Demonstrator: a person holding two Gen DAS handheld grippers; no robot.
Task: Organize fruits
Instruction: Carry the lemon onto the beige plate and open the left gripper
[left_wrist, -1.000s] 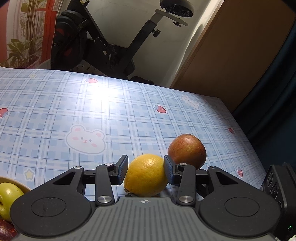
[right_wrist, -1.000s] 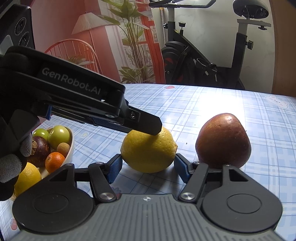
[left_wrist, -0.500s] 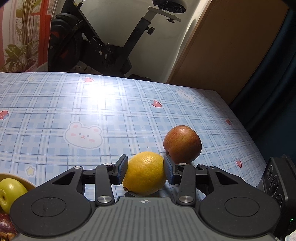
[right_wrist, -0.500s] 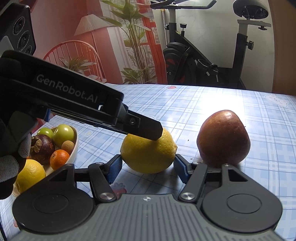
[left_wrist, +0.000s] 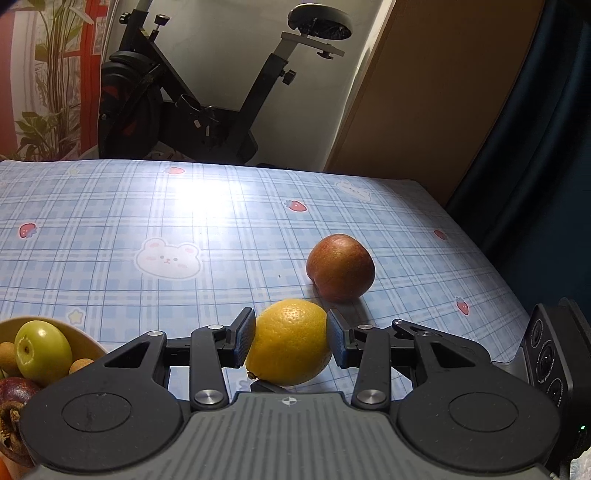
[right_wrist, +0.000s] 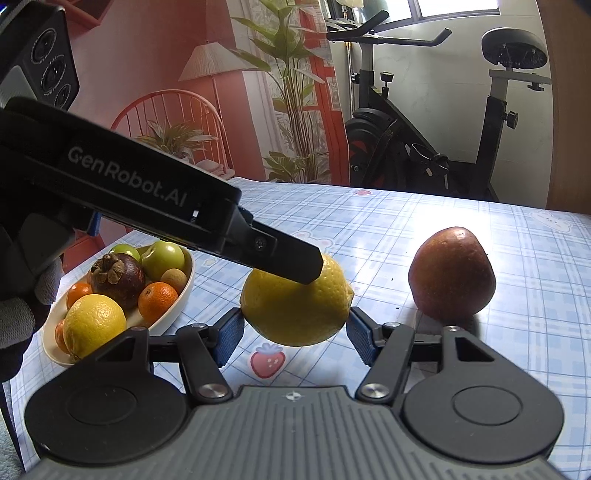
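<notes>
Lemon (left_wrist: 290, 341), risen off the tablecloth (left_wrist: 147, 221) since a second ago, clenched in your left gripper (left_wrist: 291, 341), right gripper (right_wrist: 295, 332) spread idle; carry to bowl (right_wrist: 177, 295) at nine o'clock, red apple (right_wrist: 452, 273) remaining.

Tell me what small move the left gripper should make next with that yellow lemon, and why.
Probably carry it left and over the cream oval bowl. The left gripper has its jaws shut on the round yellow lemon, which already appears lifted clear of the blue plaid tablecloth. The bowl holds the other fruit, while the red apple sits loose and the right gripper is open.
</notes>
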